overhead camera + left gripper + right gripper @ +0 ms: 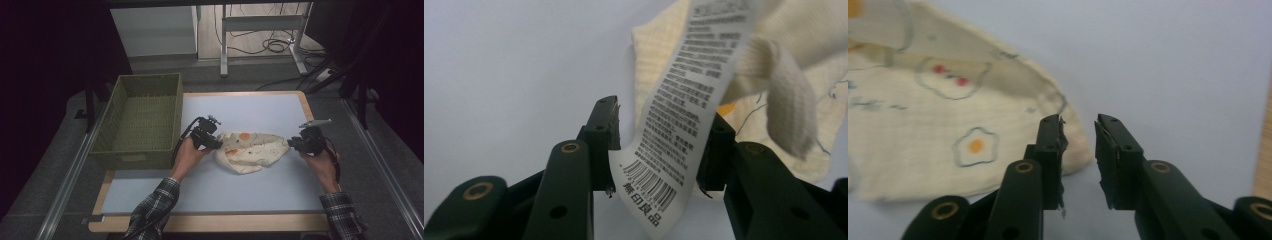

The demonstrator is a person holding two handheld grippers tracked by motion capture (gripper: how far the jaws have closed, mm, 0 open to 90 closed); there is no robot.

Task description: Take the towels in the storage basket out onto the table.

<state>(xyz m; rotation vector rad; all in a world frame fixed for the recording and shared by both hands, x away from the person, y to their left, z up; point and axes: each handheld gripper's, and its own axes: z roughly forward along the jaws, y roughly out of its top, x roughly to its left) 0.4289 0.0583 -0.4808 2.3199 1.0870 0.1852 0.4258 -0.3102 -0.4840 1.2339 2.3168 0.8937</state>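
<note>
Left gripper view: printed label [674, 125] hangs loose between parted jaws of left gripper [659, 145], cloth [784, 60] just beyond; right gripper view: right gripper [1078, 150] open, empty, cloth edge beside its left jaw; high view: cloth lies btwn both grippers, basket [120, 150] nr left one.

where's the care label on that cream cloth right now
In the left gripper view the care label hangs from the cream cloth between the left gripper's open jaws.

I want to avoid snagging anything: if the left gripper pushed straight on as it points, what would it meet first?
Probably the printed care label hanging between the left gripper's open jaws, then the cream garment behind it.
</note>
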